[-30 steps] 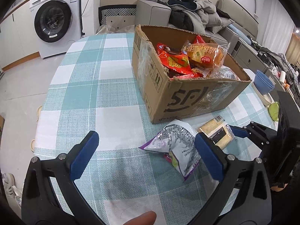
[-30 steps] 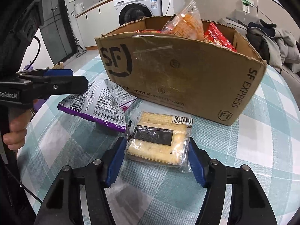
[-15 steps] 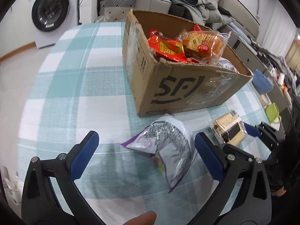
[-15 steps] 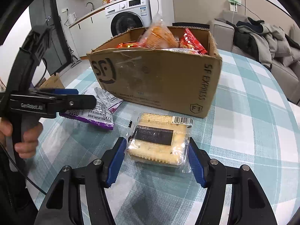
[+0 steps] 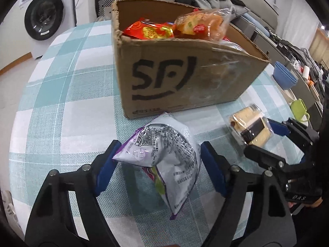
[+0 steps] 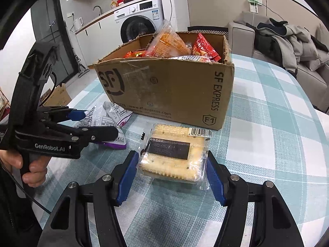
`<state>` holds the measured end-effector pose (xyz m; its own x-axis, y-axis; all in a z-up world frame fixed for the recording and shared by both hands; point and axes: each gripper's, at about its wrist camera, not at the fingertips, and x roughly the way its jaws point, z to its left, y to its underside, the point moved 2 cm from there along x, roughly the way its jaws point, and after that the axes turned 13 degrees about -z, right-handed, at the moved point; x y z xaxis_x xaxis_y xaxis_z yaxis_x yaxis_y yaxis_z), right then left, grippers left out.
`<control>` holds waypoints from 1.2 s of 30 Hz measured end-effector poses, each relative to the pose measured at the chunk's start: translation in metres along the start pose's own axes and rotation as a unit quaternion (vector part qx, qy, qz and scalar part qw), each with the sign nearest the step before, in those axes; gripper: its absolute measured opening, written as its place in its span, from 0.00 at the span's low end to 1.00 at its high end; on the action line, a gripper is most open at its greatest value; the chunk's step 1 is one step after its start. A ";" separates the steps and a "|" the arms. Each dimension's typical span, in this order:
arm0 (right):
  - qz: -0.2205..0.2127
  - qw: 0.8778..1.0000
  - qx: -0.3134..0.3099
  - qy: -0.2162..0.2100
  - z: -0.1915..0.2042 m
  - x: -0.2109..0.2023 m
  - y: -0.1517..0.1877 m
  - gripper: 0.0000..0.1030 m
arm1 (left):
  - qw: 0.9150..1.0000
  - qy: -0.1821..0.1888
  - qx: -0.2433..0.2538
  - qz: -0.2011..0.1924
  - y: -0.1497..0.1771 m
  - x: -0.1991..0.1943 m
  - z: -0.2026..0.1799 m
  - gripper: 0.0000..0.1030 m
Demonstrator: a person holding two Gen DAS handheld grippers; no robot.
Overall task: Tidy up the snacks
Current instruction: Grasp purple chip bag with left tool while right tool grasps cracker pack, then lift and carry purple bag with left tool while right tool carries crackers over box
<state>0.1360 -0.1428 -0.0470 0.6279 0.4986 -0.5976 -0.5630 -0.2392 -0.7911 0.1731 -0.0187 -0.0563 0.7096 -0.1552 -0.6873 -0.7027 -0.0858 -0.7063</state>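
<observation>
A cardboard SF box (image 5: 185, 80) full of snack packs stands on the checked table; it also shows in the right wrist view (image 6: 164, 94). My left gripper (image 5: 158, 164) has closed around a silver and purple snack bag (image 5: 164, 148), its pads touching the bag's sides. The bag shows in the right wrist view (image 6: 109, 115) between the left gripper's fingers (image 6: 96, 133). My right gripper (image 6: 171, 175) is shut on a clear-wrapped cracker pack (image 6: 174, 152), held just above the table. The pack shows in the left wrist view (image 5: 250, 127).
A washing machine (image 5: 47, 14) stands beyond the table's far left. A sofa with clothes (image 6: 287, 39) is behind the box. Blue bowls (image 5: 285, 78) and a green cup (image 5: 299, 109) sit on a sideboard at the right. The teal checked tablecloth (image 5: 61, 94) extends left.
My left gripper moved forward and down and closed in from wide open onto the silver bag. The right gripper kept its hold on the cracker pack and drew back from the box.
</observation>
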 end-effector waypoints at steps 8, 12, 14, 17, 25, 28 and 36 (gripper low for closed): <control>-0.012 1.000 0.002 0.005 -0.001 -0.007 -0.004 0.63 | 0.999 0.016 0.029 -0.017 0.000 -0.010 -0.014 0.50; -0.016 1.000 0.001 0.007 -0.001 -0.011 -0.005 0.63 | 0.999 0.018 0.033 -0.023 0.000 -0.013 -0.016 0.48; -0.018 1.000 0.001 0.007 -0.001 -0.013 -0.006 0.63 | 0.999 0.022 0.031 -0.025 0.000 -0.017 -0.016 0.47; -0.025 1.000 0.000 0.007 -0.001 -0.018 -0.008 0.63 | 0.999 0.028 0.032 -0.032 -0.002 -0.023 -0.016 0.47; -0.070 0.997 0.006 0.018 -0.005 -0.040 -0.021 0.63 | 0.995 0.047 0.036 -0.075 -0.013 -0.056 -0.013 0.47; -0.081 0.996 0.006 0.022 -0.007 -0.046 -0.026 0.63 | 0.994 0.047 0.036 -0.097 -0.020 -0.071 -0.012 0.47; -0.112 0.993 0.010 0.025 -0.010 -0.062 -0.041 0.63 | 0.990 0.040 0.028 -0.129 -0.034 -0.102 -0.012 0.47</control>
<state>0.1255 -0.1721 0.0215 0.7646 0.4952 -0.4125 -0.4164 -0.1089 -0.9026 0.1238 -0.0115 0.0399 0.8576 -0.2120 -0.4686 -0.4928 -0.0774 -0.8667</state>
